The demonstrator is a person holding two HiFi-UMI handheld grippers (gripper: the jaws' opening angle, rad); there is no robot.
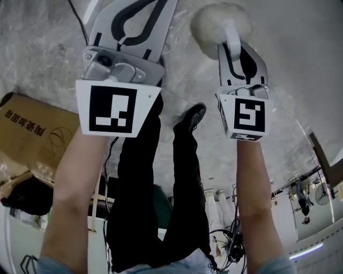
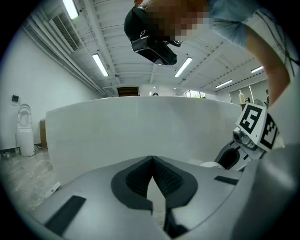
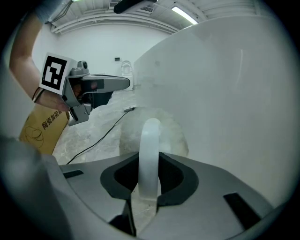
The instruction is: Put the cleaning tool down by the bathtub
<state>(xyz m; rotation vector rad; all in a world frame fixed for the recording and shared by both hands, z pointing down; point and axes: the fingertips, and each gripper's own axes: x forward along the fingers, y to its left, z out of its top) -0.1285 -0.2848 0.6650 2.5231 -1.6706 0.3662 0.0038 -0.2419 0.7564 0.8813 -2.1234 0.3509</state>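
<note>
The cleaning tool is a fluffy white duster head (image 1: 220, 21) on a curved white handle (image 3: 150, 150). My right gripper (image 1: 234, 51) is shut on that handle, and the fluffy head (image 3: 161, 129) points down towards the floor. It hangs right beside the white bathtub wall (image 3: 225, 93). I cannot tell whether the head touches the floor. My left gripper (image 1: 136, 16) is held out to the left of it, jaws shut with nothing between them (image 2: 151, 161). It faces the bathtub's outer wall (image 2: 140, 126).
A brown cardboard box (image 1: 32, 134) stands on the grey marbled floor at the left. A black cable (image 3: 96, 136) runs across the floor near the tub. A white toilet (image 2: 24, 133) stands far left. The person's legs and black shoe (image 1: 190, 118) are below the grippers.
</note>
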